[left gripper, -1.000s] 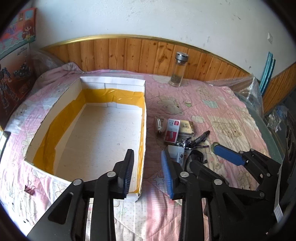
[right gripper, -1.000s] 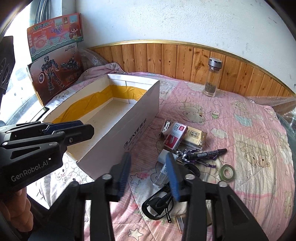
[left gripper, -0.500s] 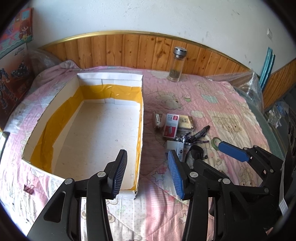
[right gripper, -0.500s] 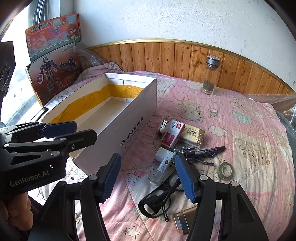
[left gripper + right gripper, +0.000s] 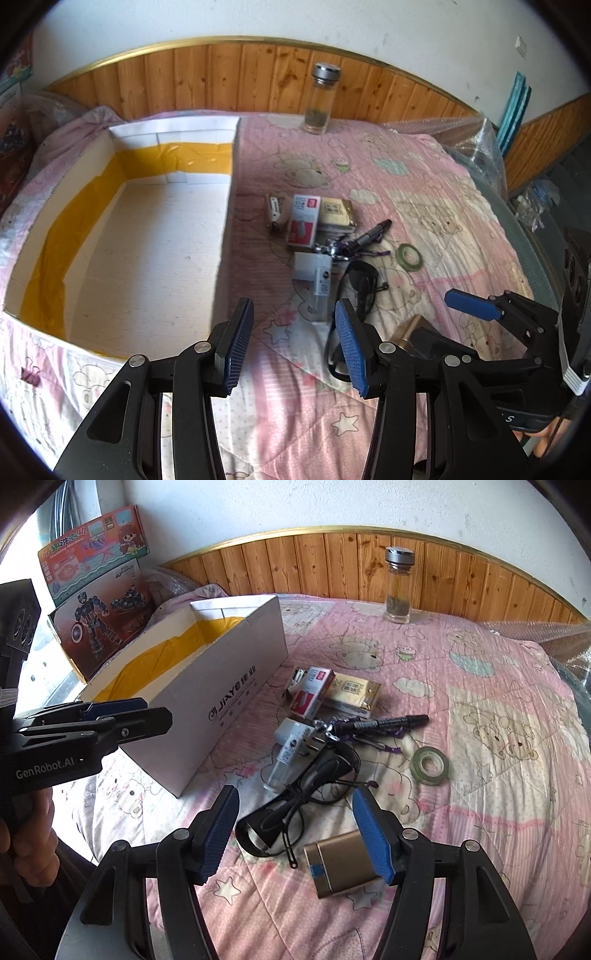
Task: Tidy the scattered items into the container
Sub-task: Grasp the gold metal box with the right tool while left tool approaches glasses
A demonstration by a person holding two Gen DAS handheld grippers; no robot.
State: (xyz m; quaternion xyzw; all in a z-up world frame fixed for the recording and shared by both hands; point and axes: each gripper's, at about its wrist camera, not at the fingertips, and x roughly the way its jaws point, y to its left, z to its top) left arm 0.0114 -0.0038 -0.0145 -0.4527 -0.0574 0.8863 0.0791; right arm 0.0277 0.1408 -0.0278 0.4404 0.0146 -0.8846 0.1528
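Left wrist view: the left gripper [image 5: 293, 341] stands spread, nothing between its pads, above the pink quilt [image 5: 424, 177]. The white cardboard box [image 5: 122, 236] lies ahead to its left, empty. The scattered items sit ahead to its right: black glasses [image 5: 360, 284], a red-and-white carton [image 5: 303, 220], a marker [image 5: 369, 236].

Right wrist view: the right gripper [image 5: 308, 834] is opening, its jaws clear of everything. Between and just beyond its pads lie the glasses [image 5: 295, 805] and a gold case [image 5: 341, 862]. A tape roll [image 5: 429, 766] lies ahead to the right; the box [image 5: 207, 686] ahead left.

Box [image 5: 122, 258] lies left of glasses [image 5: 295, 805]; bottle [image 5: 319, 99] seemingly behind.
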